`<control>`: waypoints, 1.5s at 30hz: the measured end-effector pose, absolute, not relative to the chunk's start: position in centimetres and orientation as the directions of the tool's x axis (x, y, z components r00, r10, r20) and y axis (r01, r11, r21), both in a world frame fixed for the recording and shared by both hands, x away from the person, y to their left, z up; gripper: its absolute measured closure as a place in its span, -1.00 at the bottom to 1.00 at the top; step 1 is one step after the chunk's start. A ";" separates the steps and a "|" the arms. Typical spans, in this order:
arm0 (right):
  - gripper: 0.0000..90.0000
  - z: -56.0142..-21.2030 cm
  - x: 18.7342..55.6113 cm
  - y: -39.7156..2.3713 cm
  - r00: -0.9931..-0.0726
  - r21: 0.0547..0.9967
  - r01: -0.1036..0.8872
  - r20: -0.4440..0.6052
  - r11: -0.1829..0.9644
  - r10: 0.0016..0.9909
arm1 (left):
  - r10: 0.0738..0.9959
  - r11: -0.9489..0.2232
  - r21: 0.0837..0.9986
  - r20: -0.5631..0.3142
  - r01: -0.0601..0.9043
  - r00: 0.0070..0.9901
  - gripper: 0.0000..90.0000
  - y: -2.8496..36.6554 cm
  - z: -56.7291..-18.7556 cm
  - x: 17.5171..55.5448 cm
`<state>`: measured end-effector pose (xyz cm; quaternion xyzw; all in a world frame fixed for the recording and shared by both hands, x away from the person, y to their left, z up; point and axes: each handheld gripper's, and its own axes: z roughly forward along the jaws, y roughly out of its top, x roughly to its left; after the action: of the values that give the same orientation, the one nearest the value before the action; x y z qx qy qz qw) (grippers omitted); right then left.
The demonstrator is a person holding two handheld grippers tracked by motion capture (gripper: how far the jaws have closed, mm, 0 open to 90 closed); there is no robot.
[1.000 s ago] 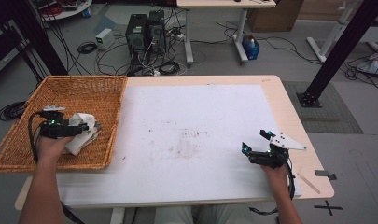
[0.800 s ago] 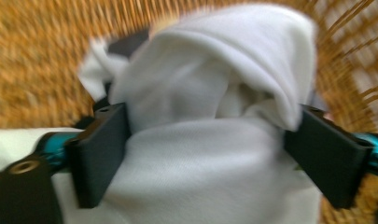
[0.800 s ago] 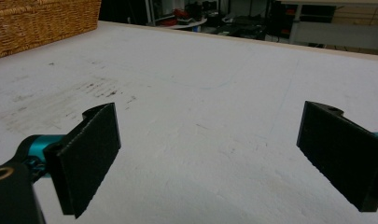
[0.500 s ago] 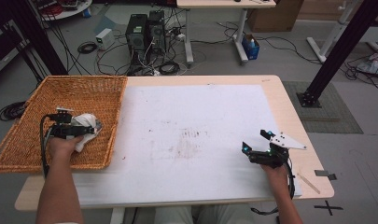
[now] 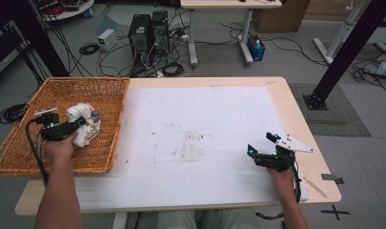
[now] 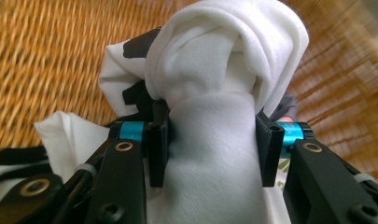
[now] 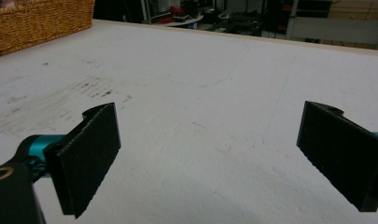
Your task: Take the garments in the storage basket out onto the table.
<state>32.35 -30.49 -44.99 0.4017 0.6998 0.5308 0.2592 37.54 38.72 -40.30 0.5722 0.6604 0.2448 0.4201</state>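
Wicker basket [image 5: 24, 143] is seen in the high view at the table's left end, with a bundled white cloth [image 5: 83, 125] lying inside it. The left gripper [image 5: 86, 123] is reached into the basket at the cloth, while the right gripper [image 5: 260, 147] is held low over the white table [image 5: 195, 119] near its right edge, well apart. In the left gripper view, the jaws have just been closing and are pressed against both sides of the cloth [image 6: 214, 140]. In the right gripper view, the jaws are spread wide over bare table [image 7: 200, 93] with nothing between them.
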 end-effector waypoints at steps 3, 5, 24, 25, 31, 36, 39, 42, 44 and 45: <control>-0.88 -45.0 32.3 -30.5 -0.542 0.952 0.286 0.063 0.114 0.838 | 0.954 0.249 0.849 -0.299 0.466 0.035 0.28 39.0 -39.3 36.7; -0.88 -45.0 32.4 -30.6 -0.542 0.952 0.285 0.063 0.112 0.838 | 0.953 0.256 0.873 -0.301 0.416 0.044 0.28 39.2 -38.8 36.2; -0.88 -45.0 32.3 -30.6 -0.540 0.954 0.280 0.064 0.108 0.839 | 0.905 0.304 0.953 -0.293 0.014 0.307 0.28 38.9 -32.6 32.4; -0.88 -45.0 32.3 -30.6 -0.540 0.954 0.281 0.065 0.107 0.839 | 0.904 0.298 0.954 -0.284 0.005 0.320 0.28 38.8 -32.3 32.3; -0.88 -45.0 32.3 -30.6 -0.541 0.955 0.276 0.062 0.107 0.839 | 0.873 0.284 0.958 -0.237 -0.049 0.425 0.28 38.1 -30.5 31.6; -0.88 -45.0 32.3 -30.6 -0.542 0.955 0.276 0.063 0.107 0.838 | 0.833 0.284 0.956 -0.205 -0.079 0.515 0.28 37.2 -29.4 31.3; -0.88 -45.0 32.3 -30.6 -0.543 0.954 0.279 0.065 0.107 0.837 | 0.785 0.280 0.955 -0.167 -0.101 0.597 0.28 36.0 -28.3 31.2; -0.88 -45.0 32.3 -30.6 -0.543 0.954 0.279 0.066 0.106 0.837 | 0.752 0.288 0.951 -0.151 -0.113 0.642 0.28 35.3 -27.7 31.2; -0.88 -45.0 32.3 -30.6 -0.543 0.955 0.276 0.062 0.108 0.837 | 0.713 0.292 0.949 -0.132 -0.120 0.689 0.28 34.4 -27.1 31.3; -0.88 -45.0 32.3 -30.6 -0.542 0.954 0.280 0.066 0.107 0.838 | 0.680 0.299 0.947 -0.126 -0.116 0.722 0.28 33.6 -26.7 31.4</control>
<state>32.27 -30.56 -45.00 0.4012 0.6966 0.5346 0.2608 31.39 33.62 -26.75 0.5312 0.2654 0.2616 0.7609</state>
